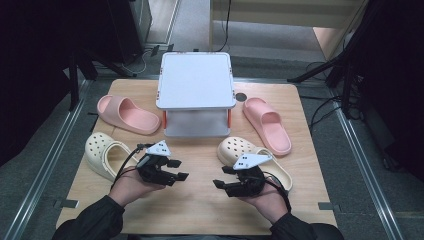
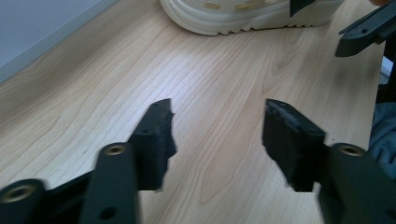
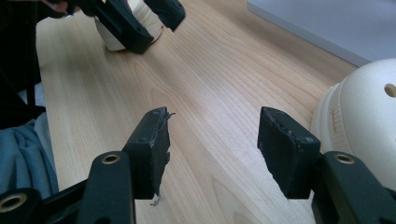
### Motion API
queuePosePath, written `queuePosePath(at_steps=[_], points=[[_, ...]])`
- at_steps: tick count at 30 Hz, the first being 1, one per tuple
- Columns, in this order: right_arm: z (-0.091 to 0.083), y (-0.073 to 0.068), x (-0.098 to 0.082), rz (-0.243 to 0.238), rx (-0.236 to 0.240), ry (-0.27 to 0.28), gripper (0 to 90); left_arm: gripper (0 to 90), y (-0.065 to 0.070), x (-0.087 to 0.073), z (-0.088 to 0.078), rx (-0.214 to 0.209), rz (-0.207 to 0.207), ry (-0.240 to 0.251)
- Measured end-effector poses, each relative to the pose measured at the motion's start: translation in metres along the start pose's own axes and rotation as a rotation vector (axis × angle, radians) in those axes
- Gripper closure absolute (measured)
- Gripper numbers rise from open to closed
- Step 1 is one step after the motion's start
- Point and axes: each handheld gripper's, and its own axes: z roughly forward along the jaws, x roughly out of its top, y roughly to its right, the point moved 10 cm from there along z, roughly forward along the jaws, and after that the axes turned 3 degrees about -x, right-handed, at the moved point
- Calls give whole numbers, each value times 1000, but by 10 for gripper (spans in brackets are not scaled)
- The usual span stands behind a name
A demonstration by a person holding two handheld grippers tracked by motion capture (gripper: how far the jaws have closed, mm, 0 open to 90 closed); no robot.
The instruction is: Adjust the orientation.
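Hovering near the table's front edge, left gripper [image 1: 175, 170] and right gripper [image 1: 224, 183] face each other, jaws apart, empty. Nearest are the cream clogs [image 1: 104, 154] [image 1: 252, 160], outside each hand; next, probably, reach outward and grasp one.

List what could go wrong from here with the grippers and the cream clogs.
1. The left gripper and right gripper point at each other over bare table, both open and empty; moving inward, they might collide.
2. The right cream clog sits close beside the right gripper; a swing could nudge it.
3. The left cream clog lies behind the left hand, awkward to reach.
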Motion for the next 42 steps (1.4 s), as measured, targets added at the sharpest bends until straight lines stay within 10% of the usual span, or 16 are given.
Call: queuePosePath(at_steps=[14,29,42], points=[[14,-5,10,-57,48,-31,427,571,-6,-10,-32,66,-9,42],[28,-12,17,-69,106,-70,442,571,-43,-27,-90,192,-214,79],[28,-11,15,-43,107,-71,442,538,-68,-34,-129,275,-275,98]])
